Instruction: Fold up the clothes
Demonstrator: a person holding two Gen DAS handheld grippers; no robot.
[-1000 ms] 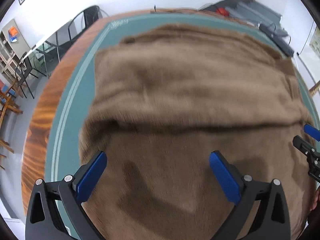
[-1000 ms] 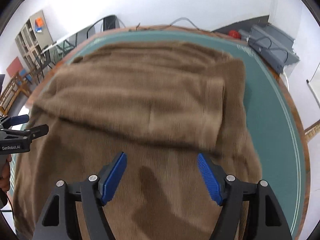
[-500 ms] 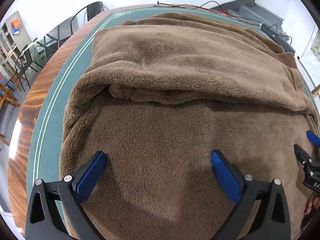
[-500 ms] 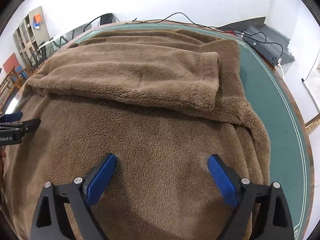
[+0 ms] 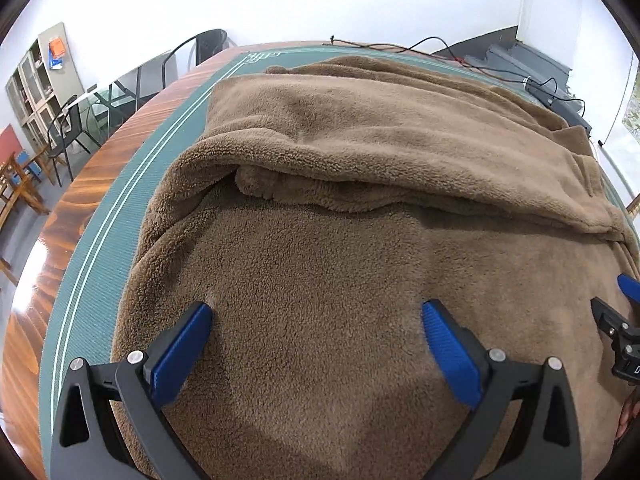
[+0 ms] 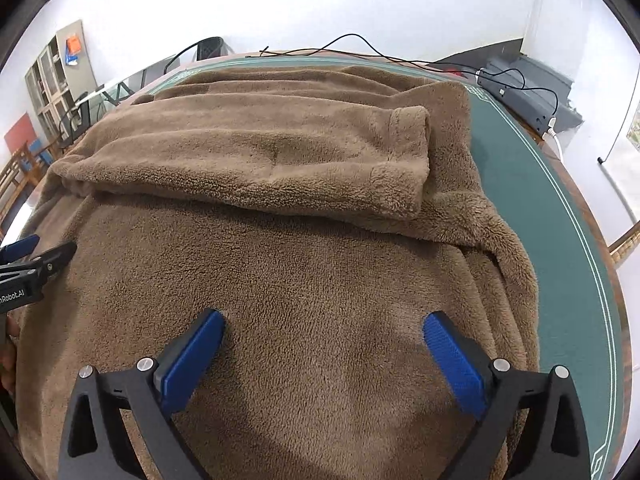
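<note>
1. We lose the near edge of the brown fleece garment (image 5: 320, 280) below both frames, and our hands are barely seen at the rims.
2. Our left gripper (image 5: 316, 320) and right gripper (image 6: 324, 330) hang over the fleece with jaws spread wide, grasping nothing.
3. The garment lies on the green mat (image 6: 540, 208), one sleeve (image 6: 280, 160) folded across it.
4. The mat covers a wooden table (image 5: 80, 200); black cables (image 6: 360, 46), chairs (image 5: 64, 132) and shelves (image 6: 60, 76) stand by white walls.
</note>
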